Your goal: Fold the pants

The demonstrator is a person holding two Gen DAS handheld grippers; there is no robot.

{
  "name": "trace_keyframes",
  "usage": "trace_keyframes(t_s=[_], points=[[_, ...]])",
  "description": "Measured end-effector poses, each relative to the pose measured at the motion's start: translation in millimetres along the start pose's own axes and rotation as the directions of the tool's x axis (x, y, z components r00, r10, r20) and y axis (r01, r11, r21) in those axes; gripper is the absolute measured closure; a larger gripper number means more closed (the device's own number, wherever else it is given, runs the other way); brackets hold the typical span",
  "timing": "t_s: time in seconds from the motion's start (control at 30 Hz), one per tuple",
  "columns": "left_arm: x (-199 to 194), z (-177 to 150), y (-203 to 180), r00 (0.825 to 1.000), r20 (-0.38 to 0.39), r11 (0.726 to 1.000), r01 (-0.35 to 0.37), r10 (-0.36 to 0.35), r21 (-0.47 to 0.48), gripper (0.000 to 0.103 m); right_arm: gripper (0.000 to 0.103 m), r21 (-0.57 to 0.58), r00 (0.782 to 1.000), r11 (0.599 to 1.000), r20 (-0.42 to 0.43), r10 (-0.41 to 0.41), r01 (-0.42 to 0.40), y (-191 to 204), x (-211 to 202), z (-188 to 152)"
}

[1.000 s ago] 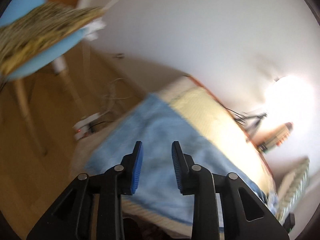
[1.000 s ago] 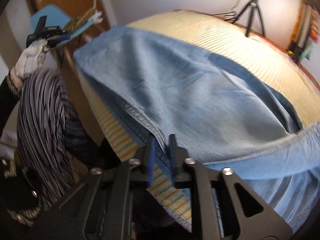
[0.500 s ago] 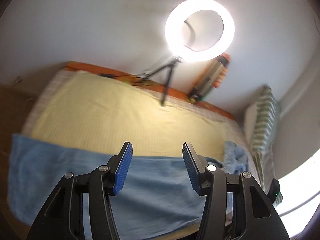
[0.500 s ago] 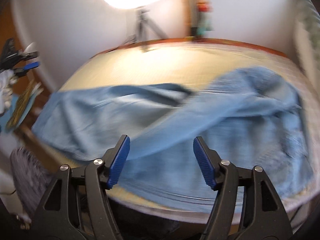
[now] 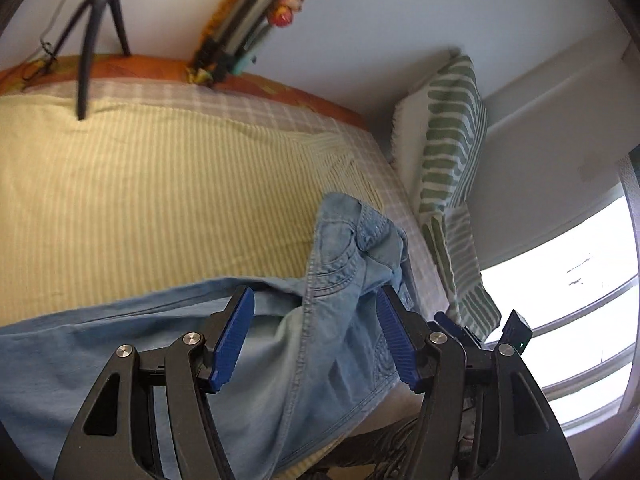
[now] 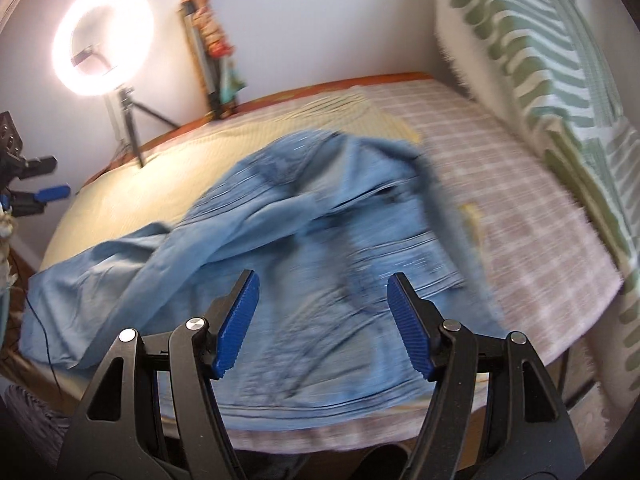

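Observation:
Light blue denim pants (image 5: 332, 280) lie along the near edge of the bed, waist end bunched toward the right, legs stretching left. In the right wrist view the pants (image 6: 280, 240) are blurred, with one leg folded across the other. My left gripper (image 5: 314, 340) is open and empty, hovering above the waist area. My right gripper (image 6: 324, 324) is open and empty, above the pants' upper part. The left gripper also shows at the far left of the right wrist view (image 6: 36, 192).
The bed has a yellow striped cover (image 5: 160, 184) and a checked sheet (image 6: 520, 208). Green-and-white striped pillows (image 5: 452, 152) stand at the bed's right end. A ring light (image 6: 102, 36) on a tripod stands at the far side. A window (image 5: 580, 280) is at the right.
The right gripper let go of the pants' edge and opened wide. Both grippers swung right, toward the waist end. The left gripper opened wider.

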State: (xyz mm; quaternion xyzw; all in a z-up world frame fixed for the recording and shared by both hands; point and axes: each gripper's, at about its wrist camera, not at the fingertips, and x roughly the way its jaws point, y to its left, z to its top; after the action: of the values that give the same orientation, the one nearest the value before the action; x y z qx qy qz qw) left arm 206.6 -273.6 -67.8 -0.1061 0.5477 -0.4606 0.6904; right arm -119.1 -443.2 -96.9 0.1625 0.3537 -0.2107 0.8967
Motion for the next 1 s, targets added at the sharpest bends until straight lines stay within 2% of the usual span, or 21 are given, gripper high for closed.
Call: trace_keyframes(t_s=[0.13, 0.23, 0.33, 0.47, 0.67, 0.7, 0.73, 0.8, 0.9, 1.0], points=[[68, 7, -9, 0.994, -0.101, 0.999, 0.034, -0.036, -0.020, 0.040, 0.034, 0.070, 1.000, 0.997, 0.009, -0.014, 0.014, -30, -7, 1], [107, 14, -7, 0.988, -0.155, 0.999, 0.019, -0.025, -0.038, 0.040, 0.034, 0.135, 1.000, 0.991, -0.029, 0.004, 0.000, -49, -3, -1], [132, 18, 0, 0.985, -0.168, 0.996, 0.025, -0.039, -0.080, 0.040, 0.034, 0.210, 0.999, 0.978, -0.051, -0.001, 0.011, -73, 0, -7], [150, 21, 7, 0.977, -0.179, 0.981, 0.084, -0.115, -0.175, 0.040, 0.034, 0.265, 0.997, 0.962, -0.047, -0.055, 0.065, -97, -5, -15], [165, 18, -4, 0.977, -0.164, 0.980, 0.107, -0.135, -0.169, 0.042, 0.034, 0.287, 0.996, 0.954, -0.052, -0.079, 0.090, -111, -6, -20], [167, 19, -6, 0.980, -0.149, 0.981, 0.107, -0.131, -0.164, 0.048, 0.034, 0.288, 0.996, 0.954, -0.053, -0.074, 0.086, -113, -6, -20], [167, 20, -10, 0.983, -0.129, 0.982, 0.113, -0.133, -0.151, 0.069, 0.034, 0.289, 0.996, 0.954, -0.053, -0.069, 0.082, -113, -6, -20], [165, 20, -24, 0.990, -0.104, 0.993, 0.093, -0.100, -0.077, 0.084, 0.034, 0.286, 0.997, 0.955, -0.051, -0.063, 0.075, -114, -5, -18], [161, 16, -51, 0.991, -0.091, 0.993, 0.104, -0.099, 0.049, 0.088, 0.034, 0.291, 0.997, 0.954, -0.039, -0.064, 0.073, -113, -6, -18], [159, 0, -86, 0.988, -0.116, 0.973, 0.127, -0.105, 0.192, 0.089, 0.034, 0.310, 0.998, 0.948, -0.015, -0.069, 0.070, -115, -10, -16]])
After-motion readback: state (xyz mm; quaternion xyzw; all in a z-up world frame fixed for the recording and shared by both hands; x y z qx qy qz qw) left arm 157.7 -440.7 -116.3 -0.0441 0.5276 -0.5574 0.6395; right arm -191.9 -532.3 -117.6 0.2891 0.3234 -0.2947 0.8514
